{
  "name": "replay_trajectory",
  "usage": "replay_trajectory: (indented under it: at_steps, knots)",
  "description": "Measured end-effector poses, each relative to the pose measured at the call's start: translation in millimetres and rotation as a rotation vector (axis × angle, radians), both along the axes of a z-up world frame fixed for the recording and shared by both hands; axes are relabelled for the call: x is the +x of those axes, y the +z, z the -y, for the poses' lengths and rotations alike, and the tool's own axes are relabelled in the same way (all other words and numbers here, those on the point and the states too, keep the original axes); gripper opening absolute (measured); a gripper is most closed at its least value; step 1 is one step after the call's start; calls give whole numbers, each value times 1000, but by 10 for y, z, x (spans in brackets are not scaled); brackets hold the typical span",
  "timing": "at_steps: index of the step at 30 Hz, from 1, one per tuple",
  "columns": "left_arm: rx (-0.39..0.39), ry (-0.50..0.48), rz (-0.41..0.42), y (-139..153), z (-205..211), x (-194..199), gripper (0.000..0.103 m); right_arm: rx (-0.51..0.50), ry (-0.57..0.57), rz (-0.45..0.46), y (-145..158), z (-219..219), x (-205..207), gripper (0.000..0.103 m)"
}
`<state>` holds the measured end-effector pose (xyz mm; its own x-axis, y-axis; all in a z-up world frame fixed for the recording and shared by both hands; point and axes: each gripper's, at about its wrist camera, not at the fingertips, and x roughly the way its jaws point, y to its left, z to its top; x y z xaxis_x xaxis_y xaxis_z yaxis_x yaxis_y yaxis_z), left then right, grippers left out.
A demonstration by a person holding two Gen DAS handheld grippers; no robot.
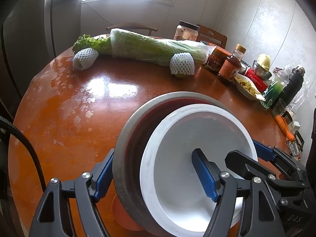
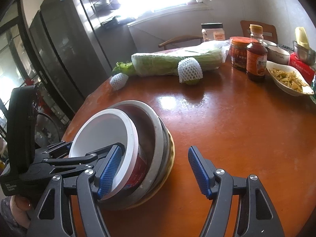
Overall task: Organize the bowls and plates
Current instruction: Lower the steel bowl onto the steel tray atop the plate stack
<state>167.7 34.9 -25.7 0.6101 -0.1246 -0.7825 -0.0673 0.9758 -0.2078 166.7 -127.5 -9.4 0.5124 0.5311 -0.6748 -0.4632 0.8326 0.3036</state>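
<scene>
Straddled the stacked bowls with both pairs of jaws released.
Saw the white bowl (image 1: 187,134) tilted inside the steel bowl (image 1: 126,138), on a plate (image 2: 171,152) near the bench (image 1: 79,108) edge. Had the left gripper (image 1: 154,158) slack, one finger outside the steel bowl, the other inside the white bowl. Had the right gripper (image 2: 155,152) spread, grasping nothing, one finger above bare bench.

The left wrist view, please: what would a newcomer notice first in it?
First, the tilted white plastic bowl nested in a grey metal bowl at the near edge of the glossy orange-brown round table. Next, the long bagged green celery lying across the far side, with a white foam net sleeve beside its leafy end.
</scene>
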Motion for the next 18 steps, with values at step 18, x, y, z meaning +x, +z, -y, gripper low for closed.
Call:
replay_trajectory:
  at_steps: [18]
  knots:
    - [-4,11,2,8,-49,-56,75,-15,-14,1,13,-29,-20,72]
